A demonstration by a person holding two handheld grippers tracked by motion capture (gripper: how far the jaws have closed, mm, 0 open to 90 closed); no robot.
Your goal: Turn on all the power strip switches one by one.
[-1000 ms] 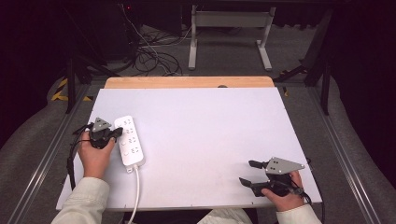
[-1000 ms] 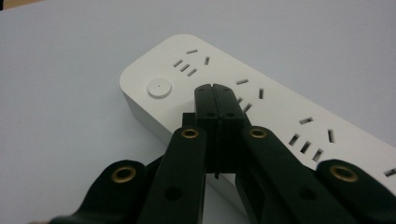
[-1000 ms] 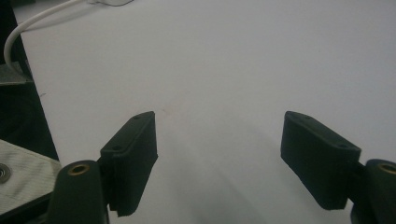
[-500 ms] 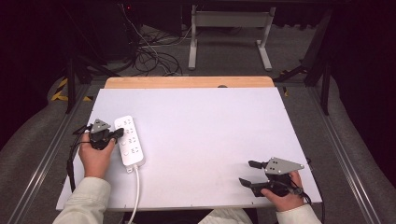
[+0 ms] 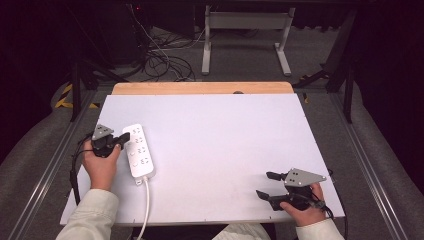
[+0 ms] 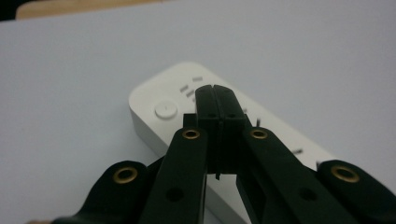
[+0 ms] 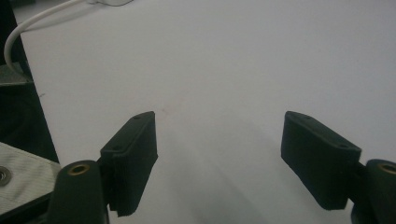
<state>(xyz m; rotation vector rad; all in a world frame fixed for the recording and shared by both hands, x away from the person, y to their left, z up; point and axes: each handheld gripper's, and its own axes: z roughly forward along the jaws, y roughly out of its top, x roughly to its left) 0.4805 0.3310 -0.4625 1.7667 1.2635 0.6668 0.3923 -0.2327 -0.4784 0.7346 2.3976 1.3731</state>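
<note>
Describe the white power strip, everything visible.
The power strip is a long white block with rounded corners, plastic by its look. It lies flat on the left part of the white table, its length running near to far. Its top carries several groups of socket slots and a round button at one end. A white cord leaves the near end and runs off the table's front edge. The left gripper, jaws shut, is over its top; contact cannot be told.
</note>
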